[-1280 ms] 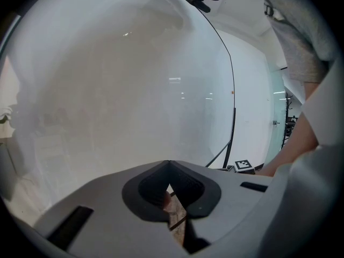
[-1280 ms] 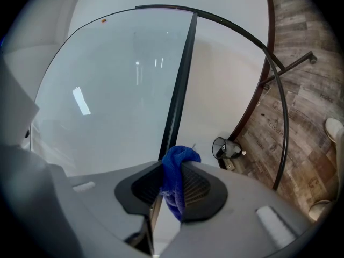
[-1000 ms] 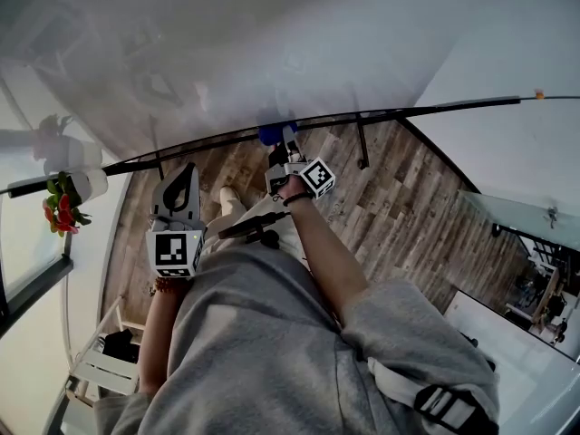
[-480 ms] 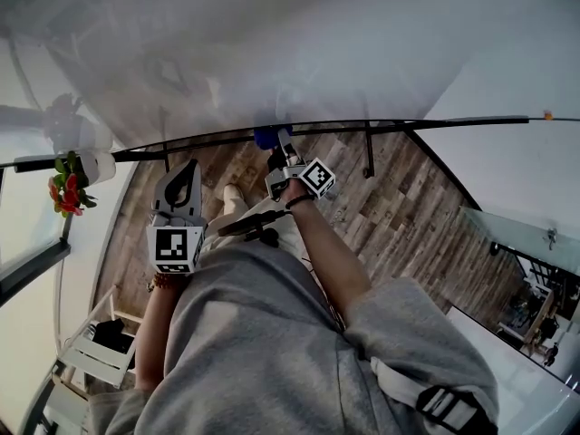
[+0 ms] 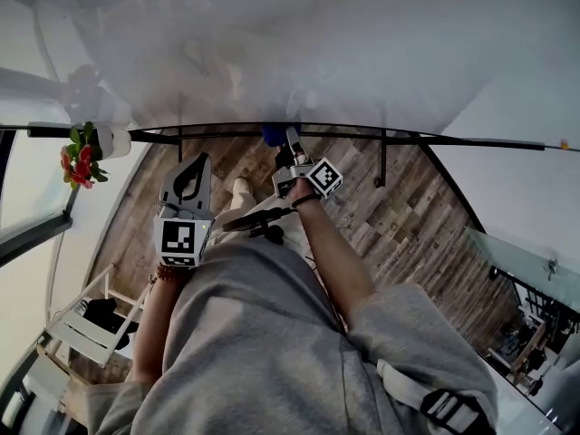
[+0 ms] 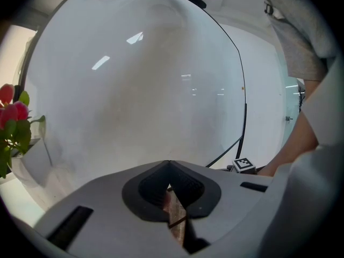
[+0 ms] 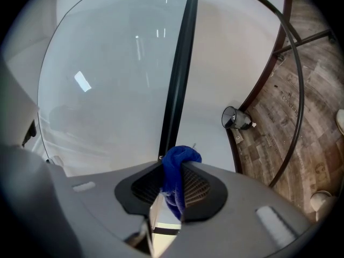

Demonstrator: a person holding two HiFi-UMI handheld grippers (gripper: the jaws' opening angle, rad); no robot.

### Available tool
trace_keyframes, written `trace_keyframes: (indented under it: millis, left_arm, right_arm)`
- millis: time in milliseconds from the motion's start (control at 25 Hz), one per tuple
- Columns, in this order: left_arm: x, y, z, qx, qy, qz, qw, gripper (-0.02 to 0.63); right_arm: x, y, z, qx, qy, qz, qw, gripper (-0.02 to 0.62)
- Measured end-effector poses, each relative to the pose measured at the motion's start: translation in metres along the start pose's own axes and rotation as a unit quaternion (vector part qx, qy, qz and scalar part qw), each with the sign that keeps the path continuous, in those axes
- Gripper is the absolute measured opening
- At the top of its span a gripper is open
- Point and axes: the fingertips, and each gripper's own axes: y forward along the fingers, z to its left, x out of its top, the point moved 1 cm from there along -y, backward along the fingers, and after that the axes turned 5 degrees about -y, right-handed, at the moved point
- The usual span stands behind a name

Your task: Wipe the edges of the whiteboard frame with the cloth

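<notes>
The whiteboard [image 5: 299, 53] fills the upper head view, its dark bottom frame edge [image 5: 408, 138] running across. A blue cloth [image 5: 275, 134] touches that edge, pinched in my right gripper [image 5: 286, 143]. In the right gripper view the cloth [image 7: 176, 168] bulges from between the shut jaws of the right gripper [image 7: 173, 181] at the foot of the dark frame strip [image 7: 180, 69]. My left gripper [image 5: 188, 185] hangs back to the left, away from the frame. Its jaws are shut with nothing between them, and the left gripper [image 6: 170, 186] faces the white board surface [image 6: 140, 90].
A potted plant with red flowers [image 5: 80, 159] stands left of the board. Dark stand legs [image 5: 381, 159] drop from the frame to the wood-plank floor [image 5: 399, 216]. A white slatted chair [image 5: 77, 329] sits lower left. A small black fitting [image 7: 235, 118] lies on the floor near the board.
The view has swung so the frame edge now runs level and the plant sits higher and further right. The right gripper stays with the cloth on the bottom edge; the left gripper keeps its place.
</notes>
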Motion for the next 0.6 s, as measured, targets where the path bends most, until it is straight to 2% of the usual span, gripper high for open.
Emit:
trace_keyframes:
  millis: [160, 320, 480, 600]
  left_arm:
    - [0.003, -0.007, 0.003, 0.015, 0.001, -0.005, 0.9999, 0.006]
    - [-0.001, -0.016, 0.006, 0.03, -0.005, -0.004, 0.9995, 0.006]
    - [-0.004, -0.025, 0.011, 0.042, -0.006, -0.005, 0.9991, 0.006]
    - [-0.006, -0.033, 0.013, 0.055, -0.007, -0.006, 0.9985, 0.006]
  right_arm:
    - [-0.013, 0.009, 0.006, 0.016, -0.003, 0.018, 1.0, 0.095]
    - [-0.021, 0.008, 0.006, 0.002, -0.002, 0.029, 1.0, 0.095]
    - [-0.032, 0.017, 0.011, 0.028, 0.002, 0.04, 0.999, 0.095]
    - [-0.037, 0.018, 0.013, 0.019, -0.004, 0.047, 0.999, 0.095]
